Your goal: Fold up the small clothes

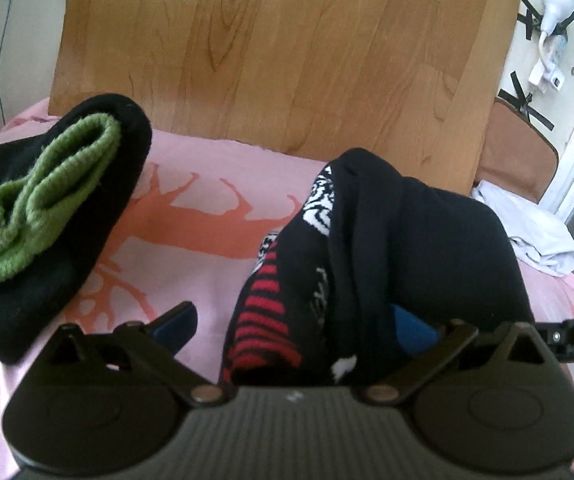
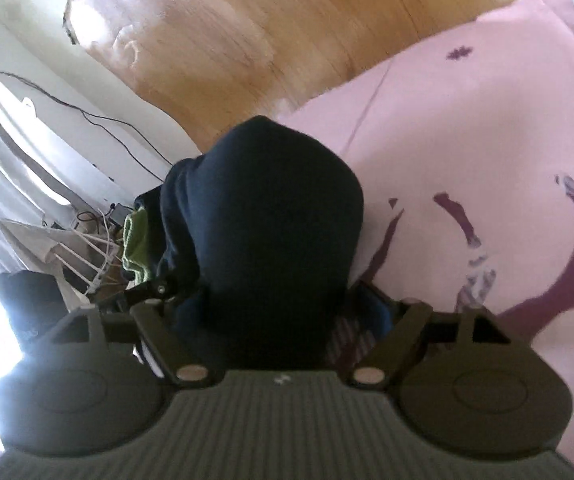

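Both claws, left [image 1: 295, 324] and right [image 2: 283, 312], spread wide, gripping nothing: sock bundle [image 1: 387, 248] released onto bed [image 1: 191, 208] beside green pair [image 1: 43, 200].

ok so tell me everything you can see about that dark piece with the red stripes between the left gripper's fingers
The dark garment is a soft knit, black with red stripes on one part and white patterned patches beside them. It lies bunched and folded over on the pink bedsheet, its plain black part humped up. The left gripper is open around its near end; whether the fingers touch it is unclear.
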Action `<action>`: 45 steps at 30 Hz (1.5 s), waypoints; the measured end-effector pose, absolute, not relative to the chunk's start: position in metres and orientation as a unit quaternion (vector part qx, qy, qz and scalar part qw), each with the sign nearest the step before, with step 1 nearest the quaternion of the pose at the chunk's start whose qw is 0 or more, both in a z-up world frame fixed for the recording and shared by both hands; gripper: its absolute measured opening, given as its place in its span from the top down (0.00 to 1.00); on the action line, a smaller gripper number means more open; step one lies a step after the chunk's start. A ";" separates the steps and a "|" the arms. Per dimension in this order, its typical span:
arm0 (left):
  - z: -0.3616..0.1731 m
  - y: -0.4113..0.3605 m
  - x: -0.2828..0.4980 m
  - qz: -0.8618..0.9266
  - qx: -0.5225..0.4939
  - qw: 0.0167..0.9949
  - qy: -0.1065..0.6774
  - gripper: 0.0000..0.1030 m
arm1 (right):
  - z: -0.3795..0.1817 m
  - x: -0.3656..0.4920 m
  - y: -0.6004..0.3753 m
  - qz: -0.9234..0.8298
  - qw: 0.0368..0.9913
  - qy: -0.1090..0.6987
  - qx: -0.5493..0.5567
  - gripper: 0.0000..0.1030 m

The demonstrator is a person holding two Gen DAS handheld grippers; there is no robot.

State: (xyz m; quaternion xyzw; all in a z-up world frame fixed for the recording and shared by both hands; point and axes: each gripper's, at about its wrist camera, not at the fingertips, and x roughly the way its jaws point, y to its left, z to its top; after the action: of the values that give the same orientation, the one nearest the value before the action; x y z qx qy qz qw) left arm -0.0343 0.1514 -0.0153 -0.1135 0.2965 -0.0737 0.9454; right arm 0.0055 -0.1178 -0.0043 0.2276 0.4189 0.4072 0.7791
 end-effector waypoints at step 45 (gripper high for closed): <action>-0.030 0.168 -0.037 -0.097 -0.156 0.944 0.275 0.00 | -0.013 0.001 -0.122 0.451 0.798 0.337 0.215 0.10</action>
State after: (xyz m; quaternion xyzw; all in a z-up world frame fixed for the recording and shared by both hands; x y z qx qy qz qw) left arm -0.0371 0.1679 -0.0298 -0.1563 0.2753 -0.0974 0.9436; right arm 0.0005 -0.1222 -0.0134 0.2146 0.3369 0.4511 0.7981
